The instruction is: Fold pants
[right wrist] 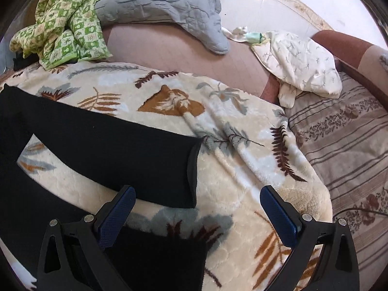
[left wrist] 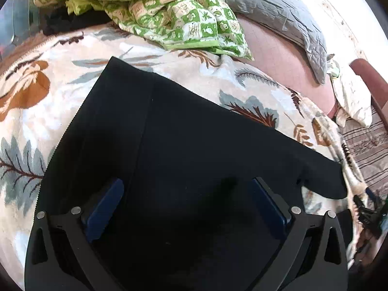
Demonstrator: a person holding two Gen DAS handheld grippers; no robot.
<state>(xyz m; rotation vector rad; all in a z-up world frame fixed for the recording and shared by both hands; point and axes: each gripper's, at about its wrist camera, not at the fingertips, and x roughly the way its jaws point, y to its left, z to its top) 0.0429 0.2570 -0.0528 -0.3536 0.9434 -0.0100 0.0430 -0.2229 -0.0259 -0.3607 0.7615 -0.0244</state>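
Pants (left wrist: 184, 131), black, lie spread flat on a cream leaf-print fleece blanket (left wrist: 29, 111) that covers the bed. In the left wrist view the black cloth fills most of the lower frame, with a ribbed edge running along its left side. In the right wrist view the two legs are apart, with blanket showing between them; the upper leg ends at a hem (right wrist: 194, 169) near frame centre.

Left gripper (left wrist: 185, 189): fingers spread wide, nothing between the blue pads (left wrist: 106, 206). It is over the pants; contact with the cloth cannot be told, black on black.

Right gripper (right wrist: 197, 197): fingers released and wide apart. Left finger (right wrist: 116, 215) lies over the lower edge of the upper leg; right finger (right wrist: 278, 215) is over bare blanket. The hem end sits between them.

Beyond the blanket: green-and-white checked quilt (right wrist: 65, 21) bunched at far left, grey quilted cover (right wrist: 167, 4) beside it on the pink mattress (right wrist: 169, 53), small cream patterned pillow (right wrist: 300, 60) at right, striped floral sheet (right wrist: 346, 140) along the right side.
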